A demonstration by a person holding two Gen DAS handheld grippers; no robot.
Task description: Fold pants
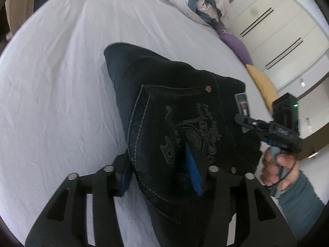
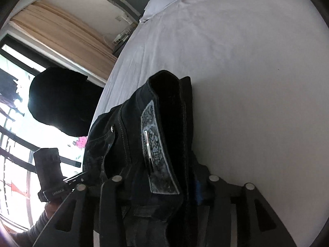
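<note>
Dark denim pants with an embroidered back pocket are held up over a white bed sheet. My left gripper is shut on the pocket side of the pants, its blue pads pressed into the cloth. My right gripper shows at the right, shut on the waistband by the label. In the right wrist view the waistband and its grey label run between my right gripper's fingers. The far folded end of the pants rests on the sheet.
A rolled white duvet and clothes lie at the head of the bed, with a purple pillow and a yellow one at the right edge. White wardrobe doors stand beyond. A window and beige curtain are left.
</note>
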